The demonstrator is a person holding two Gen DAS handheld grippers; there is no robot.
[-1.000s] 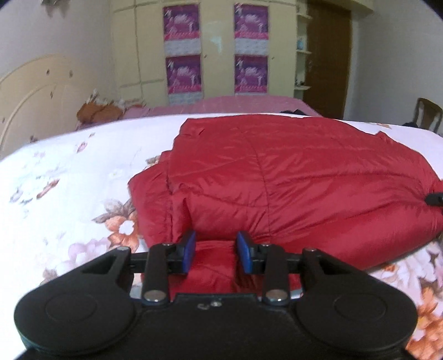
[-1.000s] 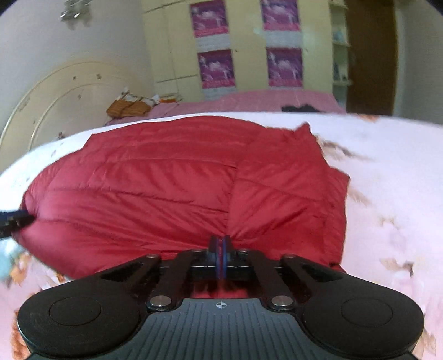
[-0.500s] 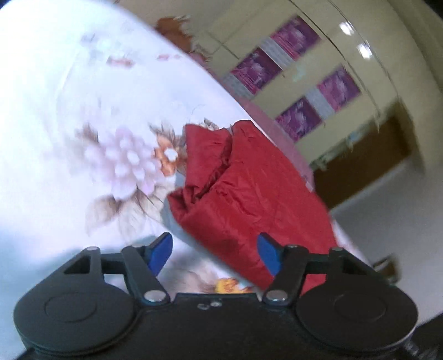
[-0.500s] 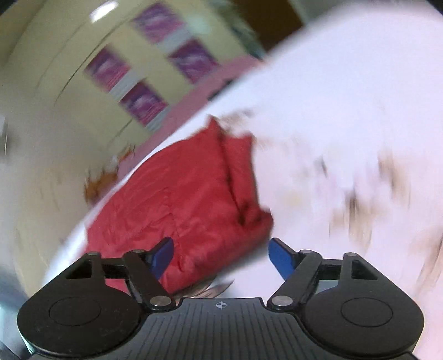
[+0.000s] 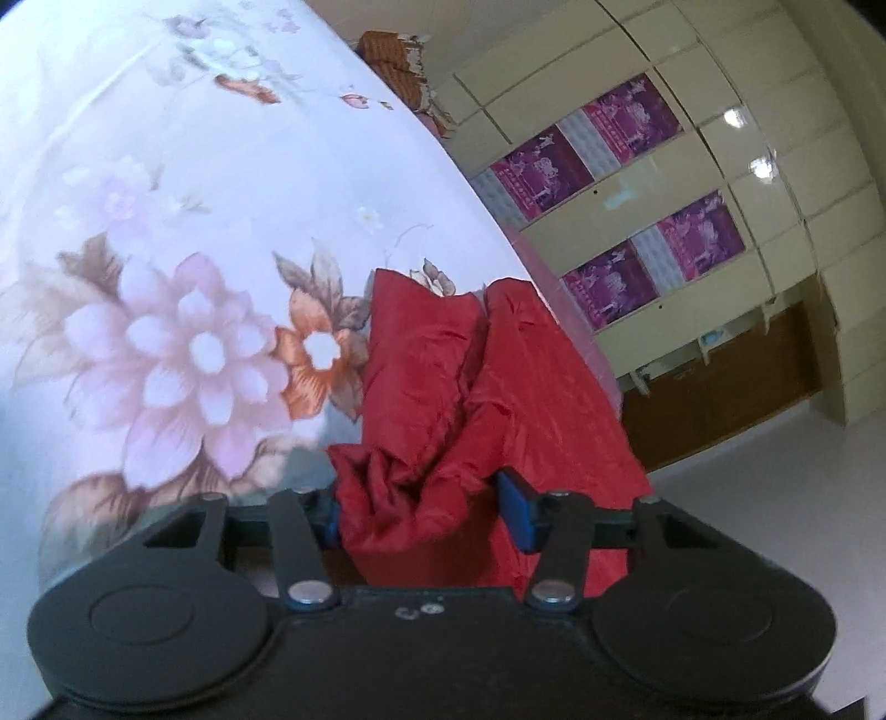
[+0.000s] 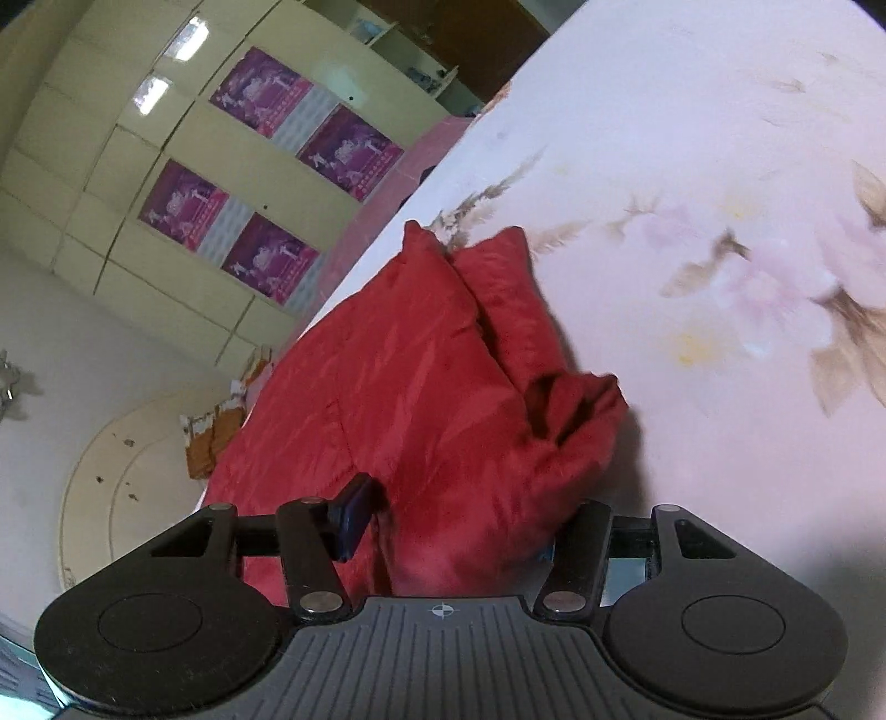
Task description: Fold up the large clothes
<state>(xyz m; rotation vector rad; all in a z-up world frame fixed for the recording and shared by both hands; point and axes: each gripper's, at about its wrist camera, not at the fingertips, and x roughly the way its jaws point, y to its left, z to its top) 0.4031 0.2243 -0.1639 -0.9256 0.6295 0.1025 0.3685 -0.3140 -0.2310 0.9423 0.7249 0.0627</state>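
Observation:
A red padded jacket (image 5: 498, 376) lies folded on a floral bed sheet (image 5: 194, 221). My left gripper (image 5: 422, 518) is rolled to one side at the jacket's near end. Its jaws are closing, and a bunched corner of red fabric fills the gap, with both blue pads against it. In the right wrist view the jacket (image 6: 398, 376) runs away from me across the sheet (image 6: 720, 221). My right gripper (image 6: 451, 526), also rolled, is closing around a thick folded corner. A thin dark gap shows beside its left pad, and its right pad is hidden by fabric.
A cream wardrobe with purple posters (image 5: 692, 166) (image 6: 166, 138) stands beyond the bed. A rounded cream headboard (image 6: 127, 459) and an orange-brown bundle (image 6: 213, 437) (image 5: 387, 50) are at the bed's head. A dark wooden door (image 5: 731, 376) is further off.
Both grippers let go of the jacket's front edge, opened wide and rolled sideways. They moved to the jacket's two ends, and their jaws have narrowed around bunched corners.

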